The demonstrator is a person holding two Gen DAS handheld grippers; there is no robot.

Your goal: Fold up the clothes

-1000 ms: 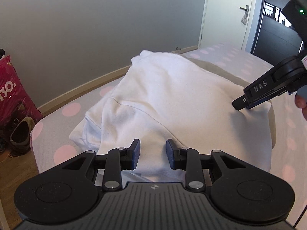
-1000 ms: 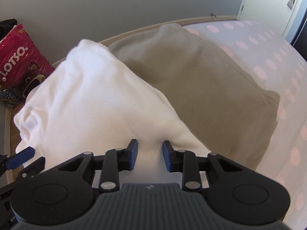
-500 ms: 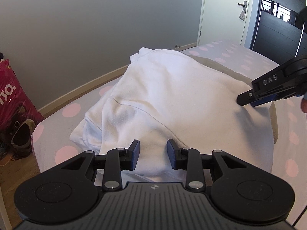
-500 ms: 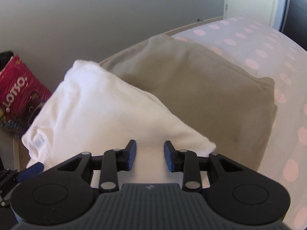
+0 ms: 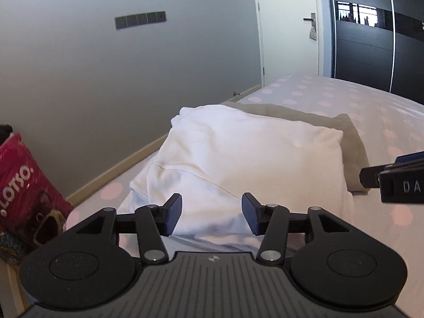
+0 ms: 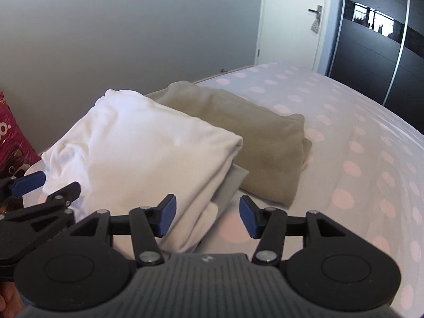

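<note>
Right wrist view is showing the folded white cotton garment (image 6: pixel 137 145) lying left of the right gripper (image 6: pixel 206 216), nearer the left gripper (image 5: pixel 212 213); both jaws are gaping, empty.

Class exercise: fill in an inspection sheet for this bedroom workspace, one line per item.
Surface: bed, pink-dotted sheet.
Job's things: white garment folded, lying partly on folded beige garment.
Clutter: red bag on floor at left.
Grippers: left hand-held gripper open, empty; right hand-held gripper open, empty.
Cables: nothing seen.
Surroundings: grey wall, switch panel, white door, dark wardrobe.
</note>
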